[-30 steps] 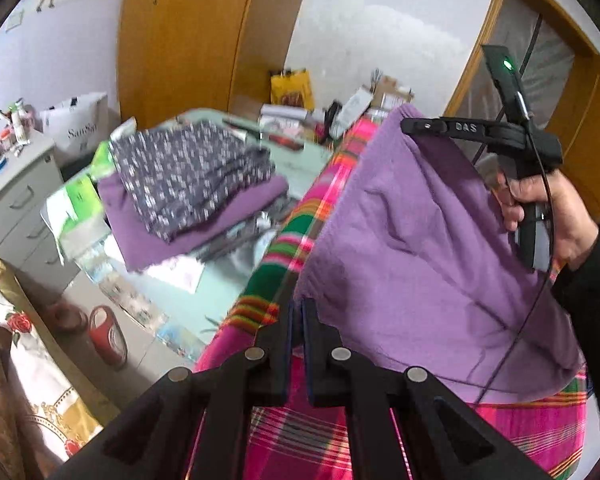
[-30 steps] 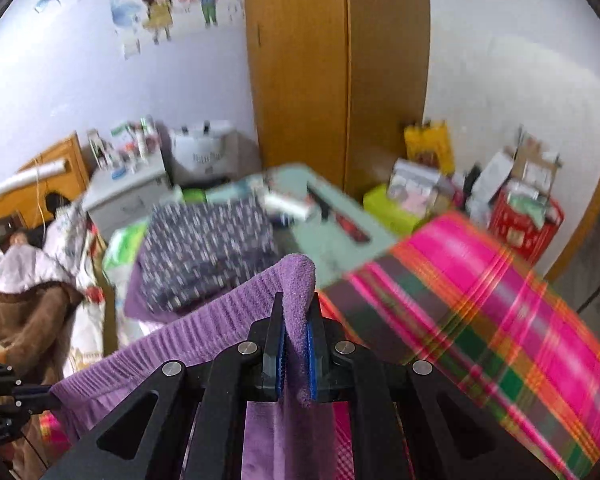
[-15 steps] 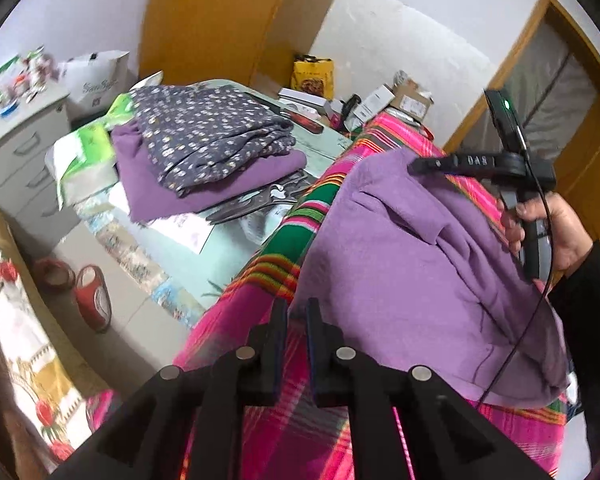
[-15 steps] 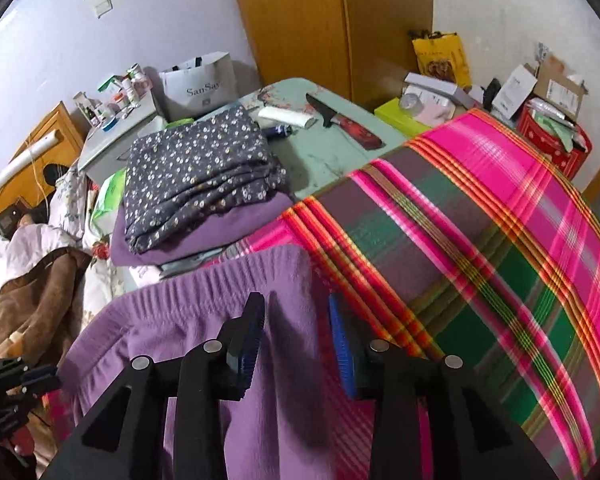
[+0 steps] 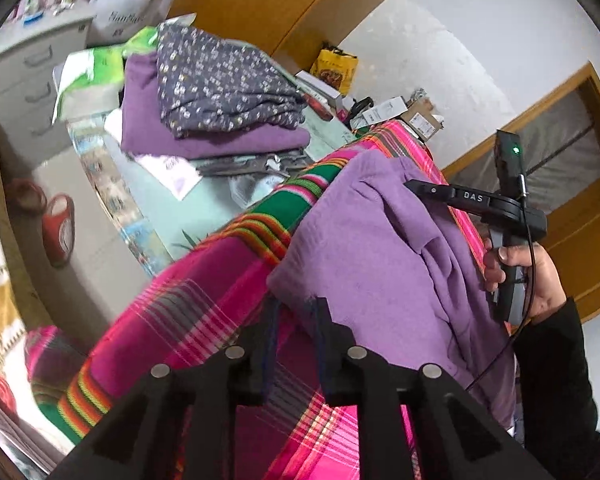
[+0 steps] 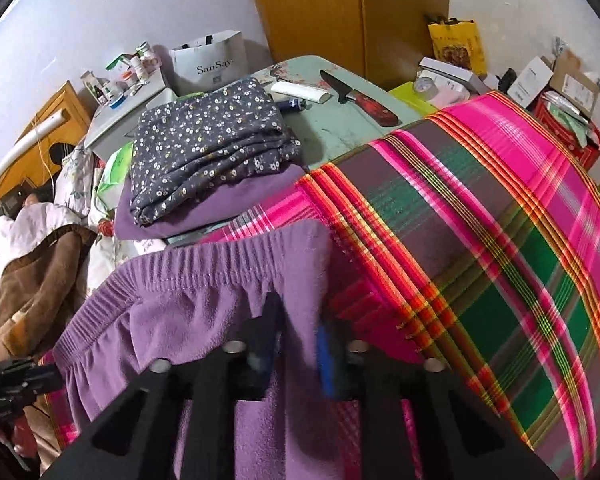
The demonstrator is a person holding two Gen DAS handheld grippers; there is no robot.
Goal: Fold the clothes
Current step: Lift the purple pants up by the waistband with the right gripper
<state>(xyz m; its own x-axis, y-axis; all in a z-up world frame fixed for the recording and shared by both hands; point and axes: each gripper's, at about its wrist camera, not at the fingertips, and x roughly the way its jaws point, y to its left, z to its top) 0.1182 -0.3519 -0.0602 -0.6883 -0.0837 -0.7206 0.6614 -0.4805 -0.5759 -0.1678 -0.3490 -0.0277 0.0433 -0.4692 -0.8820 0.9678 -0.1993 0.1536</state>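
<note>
We have the purple garment (image 5: 384, 264) lying in a loose heap on the plaid blanket (image 6: 500, 216), its elastic waistband (image 6: 188, 264) running along the far edge in the right wrist view. It looks like soft knit or fleece, light and floppy, so we expect it to sag and bunch wherever it is not held, and a corner pinched thinly could slide out of the pads.

Our left gripper (image 5: 294, 312) sits at the near corner of the cloth. Its jaws are opening, and that corner lies just at the tips between them; we see no firm pinch there. Our right gripper (image 6: 300, 320) is over the waistband end, jaws closing, with a fold of purple fabric standing between them. From its blurred view we cannot tell whether the pads are pressing on the cloth yet. In the left wrist view we also catch the right gripper from the side, held in a hand (image 5: 528, 276), with its fingers reaching over the top of the garment.

For a grip, we judge the gathered waistband the best place: it is thicker, ribbed and less likely to slip. Taking hold at both ends of it should let the cloth hang flat.

Beyond the blanket, a folded stack (image 6: 208, 152) sits on the green table (image 6: 332, 124), a floral piece on top of a purple one.
</note>
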